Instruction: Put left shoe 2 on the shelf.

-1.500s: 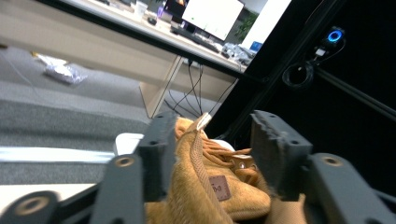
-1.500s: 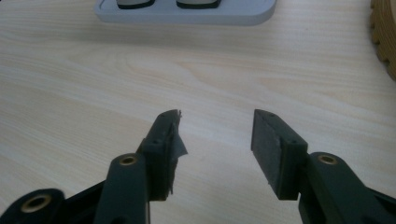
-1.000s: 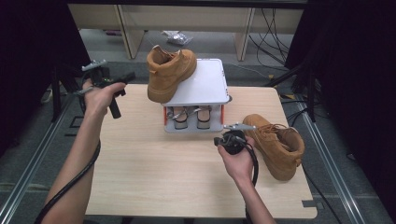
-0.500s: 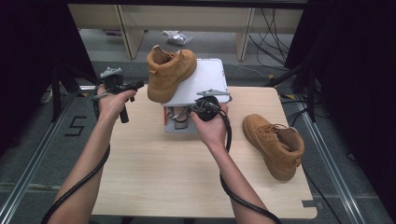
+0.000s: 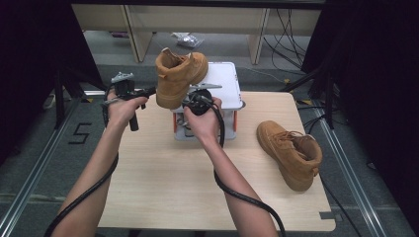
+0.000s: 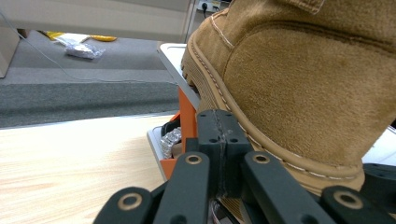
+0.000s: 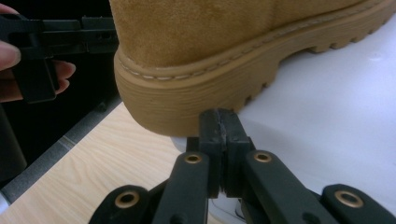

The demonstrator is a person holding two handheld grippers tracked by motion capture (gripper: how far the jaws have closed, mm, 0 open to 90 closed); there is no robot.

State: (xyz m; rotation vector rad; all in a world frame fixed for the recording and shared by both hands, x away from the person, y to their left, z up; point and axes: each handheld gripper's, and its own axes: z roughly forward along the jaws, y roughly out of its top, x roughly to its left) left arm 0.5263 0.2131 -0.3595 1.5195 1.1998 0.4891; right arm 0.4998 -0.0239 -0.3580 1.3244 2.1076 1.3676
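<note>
At the left of the high view, the left gripper (image 5: 148,92) is held level beside the heel of a tan suede ankle boot with a ridged rubber sole (image 5: 177,77); its own view shows the two black jaws pressed flat together with nothing between them, their tips just at the boot's heel, so it seems to steady or nudge the boot rather than grasp it. The boot sits on the white top of a small orange-framed stand (image 5: 225,81), its heel jutting past the stand's left edge. Just right of that, the right gripper (image 5: 193,101) points at the same overhanging heel from the table side, jaws likewise closed tight and empty, probably to help push the boot squarely on. Far right, a second matching tan boot (image 5: 290,153) lies on the pale wooden table (image 5: 163,187), well apart, apparently waiting its turn.
</note>
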